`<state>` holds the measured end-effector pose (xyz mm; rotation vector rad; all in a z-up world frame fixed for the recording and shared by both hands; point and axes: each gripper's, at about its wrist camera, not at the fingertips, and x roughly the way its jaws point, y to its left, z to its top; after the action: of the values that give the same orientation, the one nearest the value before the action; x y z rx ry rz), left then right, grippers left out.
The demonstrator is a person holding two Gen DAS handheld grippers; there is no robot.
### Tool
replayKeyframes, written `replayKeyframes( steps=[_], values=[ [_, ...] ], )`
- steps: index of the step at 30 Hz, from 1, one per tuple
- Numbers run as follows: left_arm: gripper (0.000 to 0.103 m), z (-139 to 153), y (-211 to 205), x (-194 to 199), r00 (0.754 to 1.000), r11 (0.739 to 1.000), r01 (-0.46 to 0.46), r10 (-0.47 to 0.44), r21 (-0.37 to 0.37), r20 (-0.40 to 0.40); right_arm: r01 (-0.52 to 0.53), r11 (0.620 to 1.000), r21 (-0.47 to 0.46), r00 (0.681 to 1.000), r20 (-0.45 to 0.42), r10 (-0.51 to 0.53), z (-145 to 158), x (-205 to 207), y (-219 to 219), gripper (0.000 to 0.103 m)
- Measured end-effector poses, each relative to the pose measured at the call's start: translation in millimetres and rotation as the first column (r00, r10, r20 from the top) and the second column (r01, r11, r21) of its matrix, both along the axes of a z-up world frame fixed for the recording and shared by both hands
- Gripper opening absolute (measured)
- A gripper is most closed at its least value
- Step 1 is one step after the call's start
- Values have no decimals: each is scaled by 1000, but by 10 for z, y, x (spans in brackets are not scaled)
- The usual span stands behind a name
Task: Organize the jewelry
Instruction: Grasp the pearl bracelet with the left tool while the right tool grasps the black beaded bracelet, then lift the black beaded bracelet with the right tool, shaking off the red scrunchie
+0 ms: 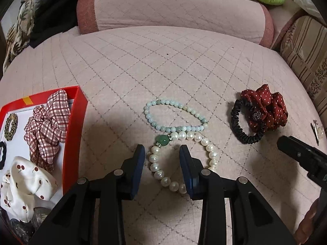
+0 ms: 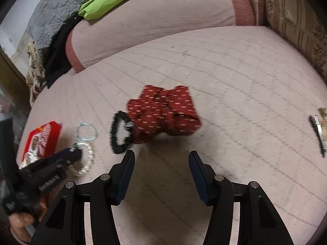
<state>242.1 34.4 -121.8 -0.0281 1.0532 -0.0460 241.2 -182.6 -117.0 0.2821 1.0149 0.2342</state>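
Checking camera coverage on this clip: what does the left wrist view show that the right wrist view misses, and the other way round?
Left wrist only: the red box's contents, a plaid scrunchie and a cherry-print scrunchie.
Right wrist only: the grey quilt at the back.
Both: the pearl bracelet straddled by the left tongs, the pale green bead bracelet, the red dotted scrunchie ahead of the open right tongs.
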Motion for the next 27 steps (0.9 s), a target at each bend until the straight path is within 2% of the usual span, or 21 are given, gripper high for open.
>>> replayKeyframes(
  steps=[2, 4, 7, 11, 13, 14, 15, 17, 20, 27],
  values=[
    [18, 0, -9, -12, 1000, 1000, 1, -1, 14, 4, -24, 999, 35, 1000, -3, 24, 3, 0, 69, 59],
    [9, 6, -2, -19, 1000, 1000, 1, -1, 3, -1, -47, 998, 48, 999, -11, 48, -19, 21, 168, 59],
    [9, 16, 23, -47, 1000, 1000, 5, -5, -25, -9, -58, 997, 51, 998, -36, 60, -102, 109, 320, 59],
    [9, 11, 13, -89, 1000, 1000, 9, -9, -18, -1, -43, 999, 22, 999, -5, 44, -109, 226, 498, 59],
    [9, 15, 10, -100, 1000, 1000, 8, -8, -28, -5, -29, 1000, -9, 1000, 7, 29, -111, 262, 564, 44],
    [9, 19, 9, -123, 1000, 999, 12, -12, -40, -10, -20, 999, -38, 1000, 10, 21, -114, 263, 579, 27],
    [9, 23, 11, -153, 1000, 999, 14, -15, -50, -14, -10, 998, -64, 1000, 11, 11, -126, 256, 593, 17],
    [9, 36, 14, -229, 1000, 997, 20, -21, -70, -21, -3, 998, -58, 1000, 3, 3, -143, 213, 535, 10],
    [9, 47, -1, -406, 999, 994, 28, -32, -103, -33, -2, 999, -36, 1000, -22, 1, -132, 72, 412, 9],
    [9, 62, -14, -895, 998, 990, 48, -54, -130, -45, -28, 999, -46, 998, -61, 26, -85, -601, 112, 10]
  ],
)
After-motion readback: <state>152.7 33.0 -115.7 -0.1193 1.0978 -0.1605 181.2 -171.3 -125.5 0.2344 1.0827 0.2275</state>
